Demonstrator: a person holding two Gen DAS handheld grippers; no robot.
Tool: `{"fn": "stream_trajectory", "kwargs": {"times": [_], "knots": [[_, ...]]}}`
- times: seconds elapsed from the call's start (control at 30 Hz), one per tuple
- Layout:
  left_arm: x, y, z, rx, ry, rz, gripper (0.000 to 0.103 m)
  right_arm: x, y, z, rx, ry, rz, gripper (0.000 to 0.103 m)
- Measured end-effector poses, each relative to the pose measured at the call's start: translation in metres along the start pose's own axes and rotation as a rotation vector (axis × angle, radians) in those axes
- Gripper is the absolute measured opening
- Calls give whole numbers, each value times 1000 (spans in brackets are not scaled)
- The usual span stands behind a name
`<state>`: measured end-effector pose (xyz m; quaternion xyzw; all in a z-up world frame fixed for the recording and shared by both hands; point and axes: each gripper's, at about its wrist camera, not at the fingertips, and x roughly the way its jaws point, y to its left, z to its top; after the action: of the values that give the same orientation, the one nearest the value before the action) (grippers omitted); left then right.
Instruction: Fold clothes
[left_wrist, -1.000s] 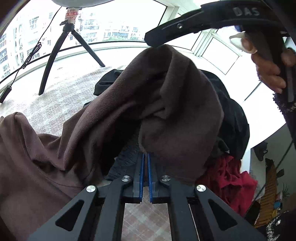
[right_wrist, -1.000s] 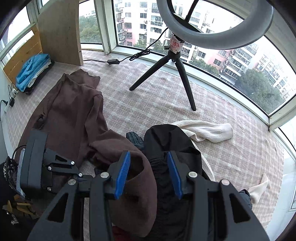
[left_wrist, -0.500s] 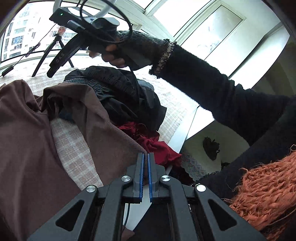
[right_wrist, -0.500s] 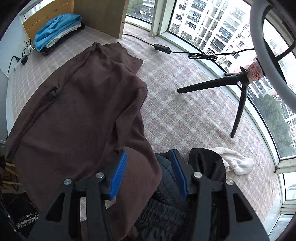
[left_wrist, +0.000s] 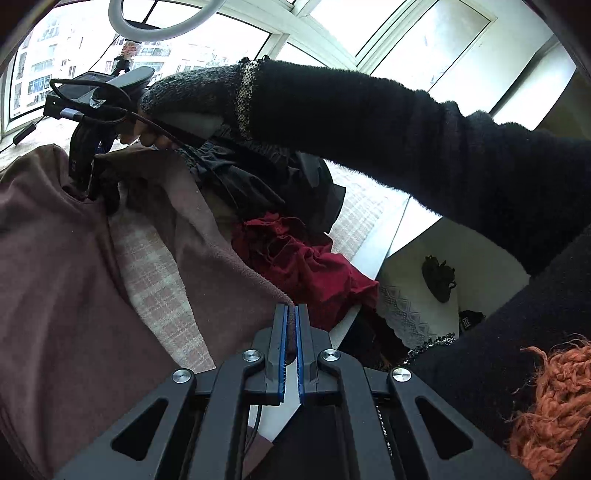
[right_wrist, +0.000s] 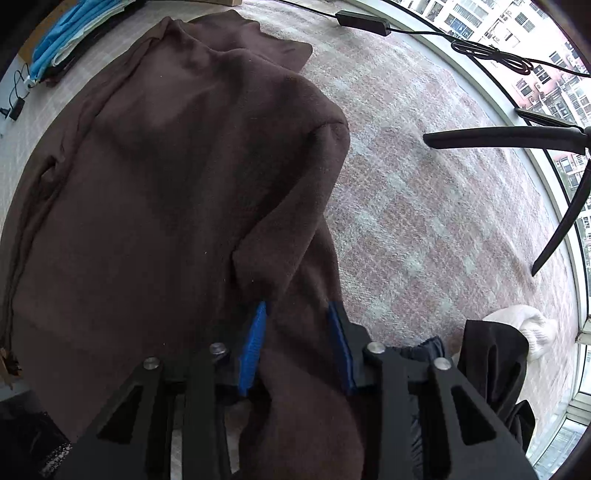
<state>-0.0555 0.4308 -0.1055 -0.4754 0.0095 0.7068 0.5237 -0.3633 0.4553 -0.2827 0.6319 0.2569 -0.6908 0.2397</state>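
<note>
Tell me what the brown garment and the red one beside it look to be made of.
Brown garment: seemingly fleece or brushed knit, matte with fuzzy nap, lint specks and a soft thick edge where the left gripper pinches it. Red garment: thinner, probably woven fabric, crumpling into sharp small creases; exact fibre unclear.

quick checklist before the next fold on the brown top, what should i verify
1. Left gripper pinching the brown top edge: ok, jaws shut on the hem.
2. Right gripper closed on cloth: not ok, jaws open with a fold lying between them.
3. Body of the top spread flat on the checked mat: ok.
4. Top clear of the black clothes and red garment: cannot tell.
5. Tripod clear of the top: ok.
</note>
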Motion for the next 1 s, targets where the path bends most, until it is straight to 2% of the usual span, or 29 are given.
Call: {"fn": "stream_trajectory", "kwargs": {"times": [0.17,0.3,0.43,0.5,0.6,0.67,0.73,0.8,0.83,0.9,0.97,1.0], "knots": [[-19,-8,-10,26,-8,70,3,-41,-24,8,74,-62,6,3],[-42,-3,-28,-5,-32,123,3,-83,-47,20,151,-127,18,3],[-60,17,-54,-118,-63,144,3,-98,-40,38,157,-162,-13,3],[-65,31,-75,-184,-73,169,3,-96,-42,50,228,-189,31,3],[-63,51,-110,-292,-53,202,3,-77,-31,48,198,-143,0,4],[-59,59,-122,-326,-53,185,3,-65,-23,47,177,-113,-20,13],[-51,61,-125,-328,-57,159,3,-53,-16,46,157,-83,-41,40],[-41,58,-124,-303,-48,112,3,-40,-8,44,137,-53,-61,52],[-34,56,-122,-286,-40,100,3,-34,-4,44,126,-38,-71,53],[-21,51,-114,-242,-14,94,3,-22,3,43,106,-8,-92,52],[-17,41,-107,-201,-9,94,3,-10,10,42,89,21,-109,12],[-21,38,-108,-192,-17,97,3,-14,5,42,109,19,-95,7]]}}
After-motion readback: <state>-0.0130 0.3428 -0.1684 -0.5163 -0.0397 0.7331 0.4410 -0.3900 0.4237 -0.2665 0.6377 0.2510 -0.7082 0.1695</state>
